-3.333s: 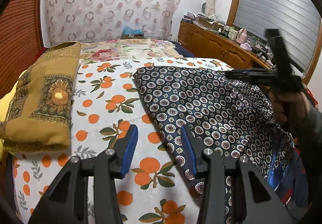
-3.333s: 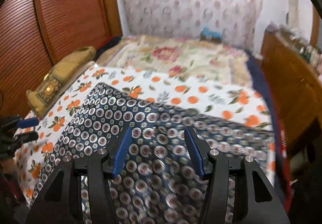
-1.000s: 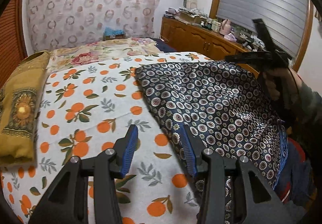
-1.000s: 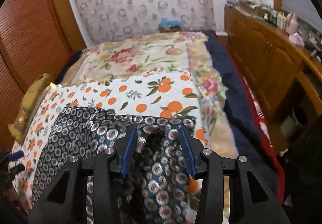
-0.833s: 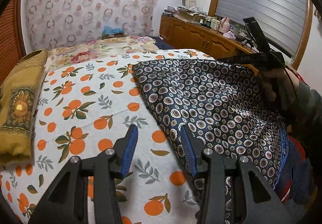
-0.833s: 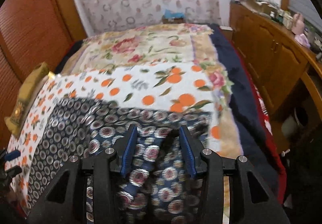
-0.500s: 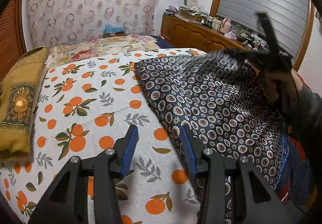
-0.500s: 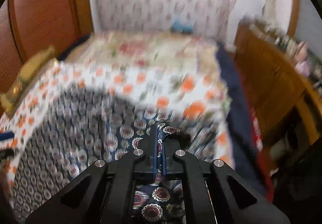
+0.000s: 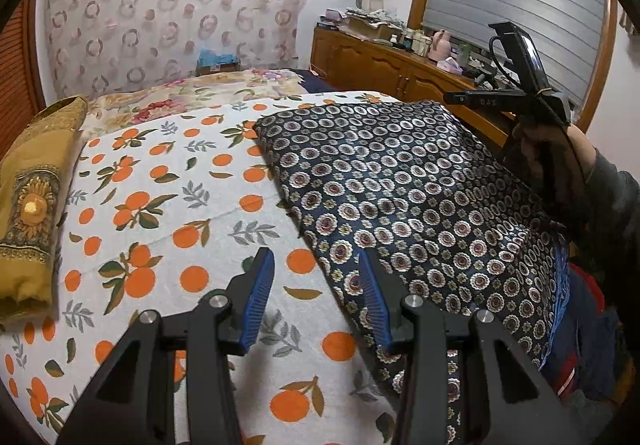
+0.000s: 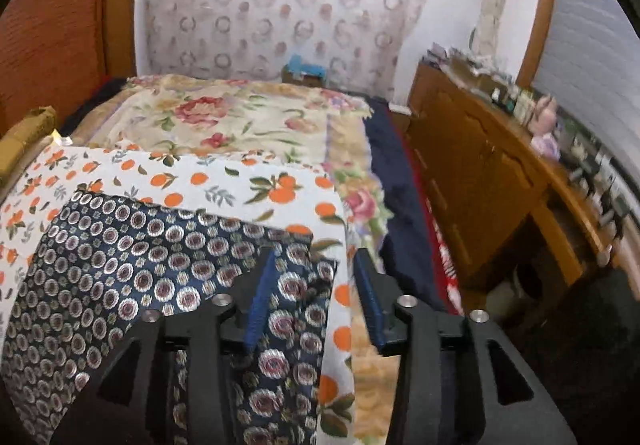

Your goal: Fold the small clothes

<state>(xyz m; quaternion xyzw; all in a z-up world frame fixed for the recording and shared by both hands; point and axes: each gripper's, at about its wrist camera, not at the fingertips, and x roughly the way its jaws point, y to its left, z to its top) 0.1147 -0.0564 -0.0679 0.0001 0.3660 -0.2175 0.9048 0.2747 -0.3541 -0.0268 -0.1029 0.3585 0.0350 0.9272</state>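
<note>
now dark navy medallion-print cloth (image 9: 400, 185) long axis runs near-far; right gripper (image 10: 314, 293) jaws just reopened, spread over its far-right corner, pinching nothing; left gripper (image 9: 316, 297) jaws spread, empty, at near-left edge.

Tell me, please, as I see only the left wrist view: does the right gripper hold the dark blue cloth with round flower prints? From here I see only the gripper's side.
Observer: No. In the right wrist view the right gripper is open. Its jaws have just been opening. A corner of the dark blue cloth with round flower prints lies in the gap, and the blue ribbed pads do not press on it.
Operator: Does the cloth reach the edge of the bed on that side?
Observer: No. A strip of the white sheet with orange fruit prints shows beyond the cloth's right edge.
</note>
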